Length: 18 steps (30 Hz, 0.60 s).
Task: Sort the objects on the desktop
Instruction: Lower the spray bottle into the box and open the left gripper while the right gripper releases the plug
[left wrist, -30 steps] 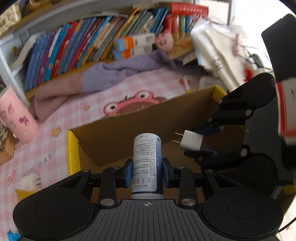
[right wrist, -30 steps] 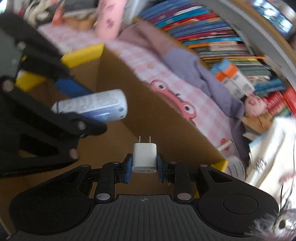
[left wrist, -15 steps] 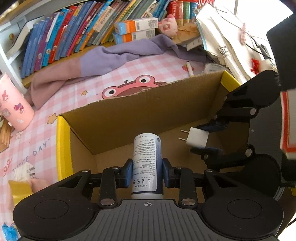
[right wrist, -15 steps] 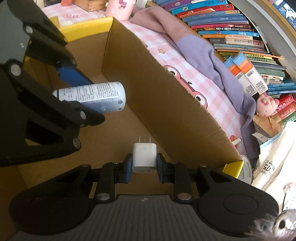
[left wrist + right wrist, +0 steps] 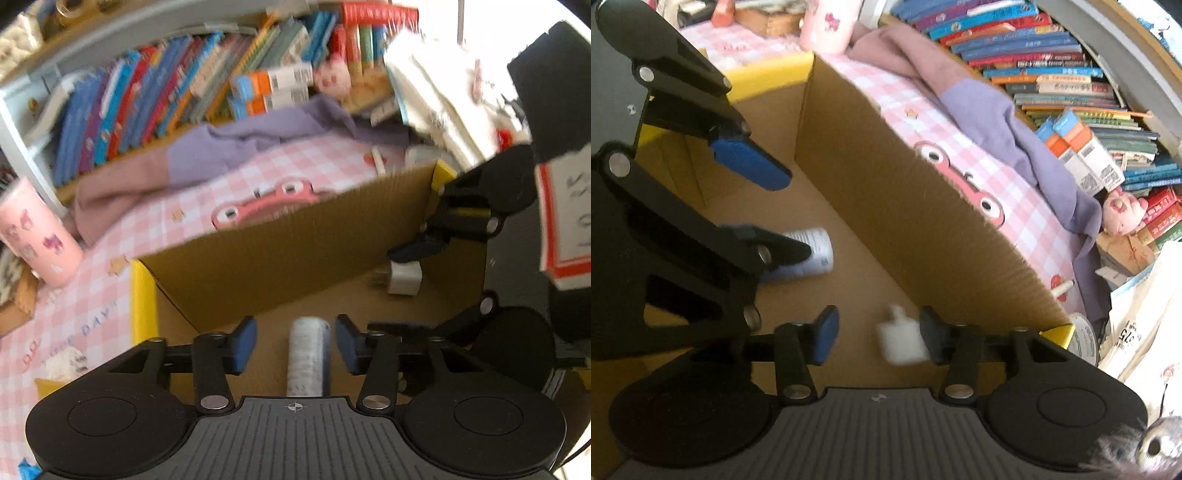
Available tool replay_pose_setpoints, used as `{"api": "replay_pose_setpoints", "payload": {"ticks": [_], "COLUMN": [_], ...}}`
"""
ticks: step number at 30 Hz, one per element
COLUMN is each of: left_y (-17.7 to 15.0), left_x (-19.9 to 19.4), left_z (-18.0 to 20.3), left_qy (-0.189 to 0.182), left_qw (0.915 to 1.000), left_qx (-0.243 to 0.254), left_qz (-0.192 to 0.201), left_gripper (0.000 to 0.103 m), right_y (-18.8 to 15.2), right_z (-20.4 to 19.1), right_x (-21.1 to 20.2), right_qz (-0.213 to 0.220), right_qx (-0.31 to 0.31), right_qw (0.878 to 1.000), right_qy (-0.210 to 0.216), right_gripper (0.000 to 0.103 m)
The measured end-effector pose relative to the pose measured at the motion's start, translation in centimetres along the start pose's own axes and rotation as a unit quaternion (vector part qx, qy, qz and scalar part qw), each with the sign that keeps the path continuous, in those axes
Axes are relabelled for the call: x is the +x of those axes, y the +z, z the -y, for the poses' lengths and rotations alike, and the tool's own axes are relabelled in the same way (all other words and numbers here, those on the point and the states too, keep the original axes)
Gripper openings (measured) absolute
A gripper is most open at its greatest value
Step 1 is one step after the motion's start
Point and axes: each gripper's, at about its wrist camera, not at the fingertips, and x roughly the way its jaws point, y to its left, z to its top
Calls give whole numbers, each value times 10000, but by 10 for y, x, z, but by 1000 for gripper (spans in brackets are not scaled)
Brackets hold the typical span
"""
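My left gripper [image 5: 295, 343] hangs inside a cardboard box [image 5: 295, 251] and its jaws are opening. A white and blue spray can [image 5: 308, 354] lies between the blue pads with a gap on each side. The right wrist view shows that can [image 5: 812, 254] low on the box floor, under the left gripper [image 5: 768, 210]. The jaws of my right gripper [image 5: 877, 338] are opening too. A blurred white charger plug [image 5: 899, 341] sits between them, close to the right pad and clear of the left one. In the left wrist view the charger [image 5: 404, 277] is down by the box floor.
The box wall [image 5: 905, 221] has yellow-taped corners. Behind it lies a pink checked cloth with a purple garment [image 5: 258, 140], a pink cup [image 5: 37, 236], a row of books [image 5: 166, 88] and white bags [image 5: 443, 103]. A tape roll [image 5: 1082, 339] sits by the box corner.
Both grippers went from shut to apart. The spray can has slipped down out of the left pads, and the charger has come loose from the right pads, now blurred and lower.
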Motion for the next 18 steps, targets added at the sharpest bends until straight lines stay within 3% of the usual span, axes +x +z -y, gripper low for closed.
{"api": "replay_pose_setpoints", "payload": {"ticks": [4,9,18], "left_y": [-1,-7,-39], "left_x": [-25,-55,-108], "left_z": [-3,-11,-15], "left_qy": [90,220,473], "left_qw": [9990,9955,9826], "left_qx": [-136,-403,-963], "left_qz": [422,833,1515], "left_gripper": [52,61,76], "right_y": [-5,-9,-29], "right_z": [0,8,4], "right_x": [-15,-49,-112], "right_qz": [212,696,1512], "right_qx": [182,614,1548], "right_qw": [9996,9956,9756], "right_qy": [-6,-104,-385], "right_gripper": [48,52,54]}}
